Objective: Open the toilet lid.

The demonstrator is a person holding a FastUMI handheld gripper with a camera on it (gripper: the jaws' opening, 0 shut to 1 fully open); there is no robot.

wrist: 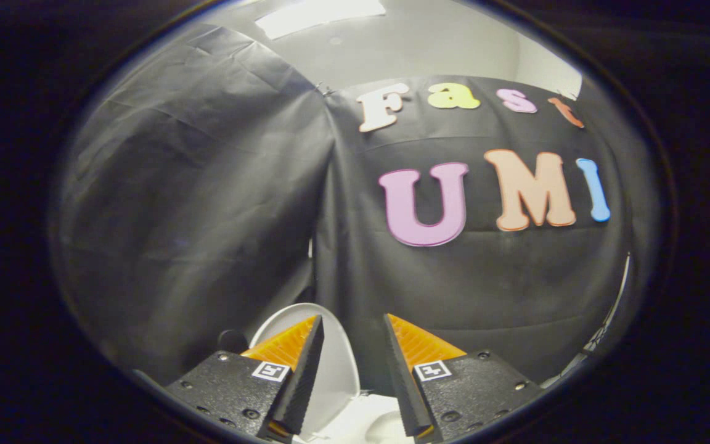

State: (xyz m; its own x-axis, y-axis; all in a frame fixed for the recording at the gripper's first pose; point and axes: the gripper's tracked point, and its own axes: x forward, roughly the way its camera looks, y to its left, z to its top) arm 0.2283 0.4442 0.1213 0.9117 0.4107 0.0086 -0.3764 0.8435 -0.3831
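Gripper (353, 327) points forward and slightly upward, fingers spread apart with a clear gap between them; nothing is clamped between the fingers and neither pad presses on anything. Left finger (296, 370) overlaps the toilet lid in the view; whether it touches the lid cannot be told. Each finger block carries a small square printed marker (270, 370) on its upper face. Toilet lid (333, 364): white, rounded, standing raised and roughly upright, seen between the fingers and partly behind the left finger, its rounded top edge just above the left fingertip. Low in the gap between the fingers, nearer than the lid, a white surface of the toilet (370, 422) shows; detail is too blurred to say which part it is. Small dark rounded object (232, 340) sits just left of the lid, beyond the left finger; cannot identify it. Beyond the lid, black cloth wall (195, 203) closes off the far side, creased, with two panels meeting at a vertical seam almost straight ahead of the gripper. A narrow pale strip (614, 308) runs down the far right edge of the cloth. Farthest up, above the cloth, pale ceiling (404, 49) with a bright rectangular light panel (318, 13).
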